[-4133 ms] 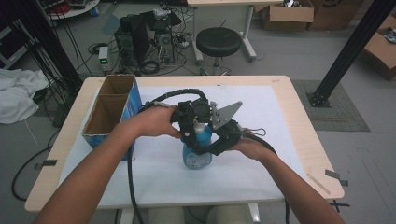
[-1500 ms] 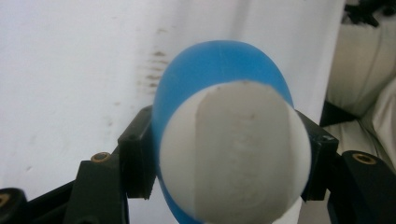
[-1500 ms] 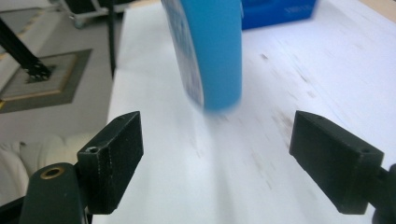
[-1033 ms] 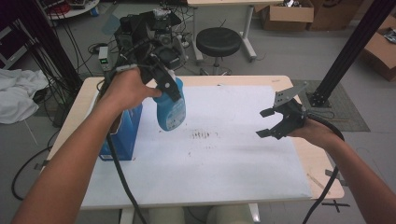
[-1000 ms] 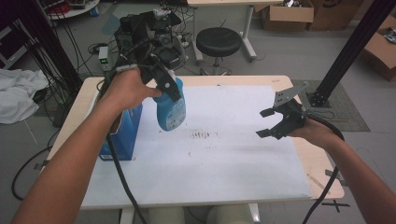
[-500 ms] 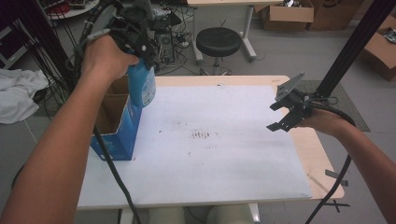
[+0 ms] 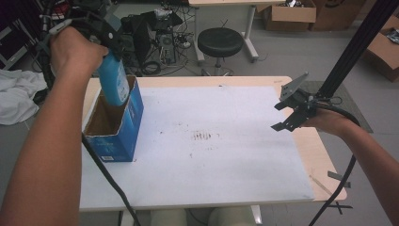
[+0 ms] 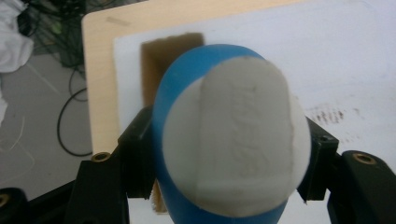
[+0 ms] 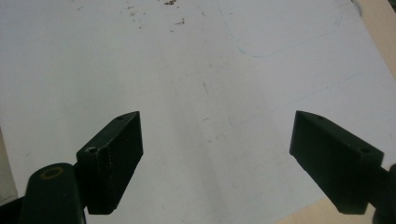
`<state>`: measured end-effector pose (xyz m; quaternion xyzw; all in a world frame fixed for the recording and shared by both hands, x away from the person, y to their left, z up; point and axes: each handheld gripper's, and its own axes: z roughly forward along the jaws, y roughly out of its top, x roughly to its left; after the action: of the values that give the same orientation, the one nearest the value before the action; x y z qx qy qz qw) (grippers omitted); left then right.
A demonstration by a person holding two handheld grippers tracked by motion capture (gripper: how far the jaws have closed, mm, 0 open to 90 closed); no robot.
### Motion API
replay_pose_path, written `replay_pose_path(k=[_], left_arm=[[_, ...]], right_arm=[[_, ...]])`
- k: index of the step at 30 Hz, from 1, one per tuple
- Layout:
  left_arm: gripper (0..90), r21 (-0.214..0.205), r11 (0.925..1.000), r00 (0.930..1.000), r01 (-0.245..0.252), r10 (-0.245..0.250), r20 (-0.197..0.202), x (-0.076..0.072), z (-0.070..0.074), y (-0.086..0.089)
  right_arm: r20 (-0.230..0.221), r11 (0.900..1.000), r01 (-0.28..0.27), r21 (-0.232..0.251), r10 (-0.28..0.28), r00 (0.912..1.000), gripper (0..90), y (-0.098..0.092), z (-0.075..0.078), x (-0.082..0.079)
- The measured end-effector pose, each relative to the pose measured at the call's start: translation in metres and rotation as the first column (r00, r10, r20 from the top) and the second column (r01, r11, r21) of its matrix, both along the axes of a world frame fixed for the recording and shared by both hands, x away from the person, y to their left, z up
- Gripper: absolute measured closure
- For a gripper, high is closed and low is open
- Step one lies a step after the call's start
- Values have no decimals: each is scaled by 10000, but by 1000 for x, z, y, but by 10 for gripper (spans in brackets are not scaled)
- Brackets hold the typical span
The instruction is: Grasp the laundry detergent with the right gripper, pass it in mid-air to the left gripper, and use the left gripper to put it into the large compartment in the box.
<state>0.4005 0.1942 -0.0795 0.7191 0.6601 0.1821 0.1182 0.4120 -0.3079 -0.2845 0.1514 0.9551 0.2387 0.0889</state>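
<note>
At the left of the tabletop [image 7: 226,188], the open blue box [image 7: 114,123] stands upright near the left edge, on the white sheet [image 7: 216,141] that covers most of the wood. The left tongs [image 7: 104,35] are clamped on the blue bottle [image 7: 113,82], which hangs above the box's far end with its lower part just at the opening. In the left gripper view the black jaws press both sides of the bottle [image 8: 224,154], its pale flat cap turned toward the camera and the box's brown interior [image 8: 161,60] straight beyond it. My reading is that the pick-up is done and the bottle is lined up; lowering it into the box and letting go are left.

At the right, the right tongs [image 7: 294,110] hover over the sheet's right edge, jaws spread wide with nothing between them, as the right gripper view [image 9: 215,154] confirms.

Hard to tell: whether the bottle's base has already crossed the box rim or touches the cardboard, since the hand and bottle cover that spot. The box's inside floor is hidden, the bottle's label is unreadable, and the left forearm is cut off at the near edge of the high view.
</note>
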Motion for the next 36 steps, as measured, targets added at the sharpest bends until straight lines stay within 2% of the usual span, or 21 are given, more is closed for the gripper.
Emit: replay_pose_path(k=[5, 9, 12, 24, 36], left_arm=[[377, -58, 9986, 9986, -525, 526, 110, -5, -9, 17], [377, 77, 9984, 9984, -561, 561, -67, -5, -22, 23], [377, 29, 9980, 9980, -631, 631, -92, -5, -32, 28], [377, -219, 9982, 9981, -566, 560, -245, -5, -79, 44], [377, -332, 9990, 9985, -289, 273, -468, 0, -119, 47]], right_arm=[[-50, 9998, -181, 14, 181, 9998, 170, 1, -1, 0], [-51, 9998, -191, -1, 191, 9998, 170, 1, -2, 1], [4, 9999, -163, -47, 163, 9999, 170, 0, -2, 1], [-101, 9996, -63, -260, 60, 9999, 172, 0, -3, 1], [-137, 9995, 55, -325, -59, 9999, 173, -3, -2, -1]])
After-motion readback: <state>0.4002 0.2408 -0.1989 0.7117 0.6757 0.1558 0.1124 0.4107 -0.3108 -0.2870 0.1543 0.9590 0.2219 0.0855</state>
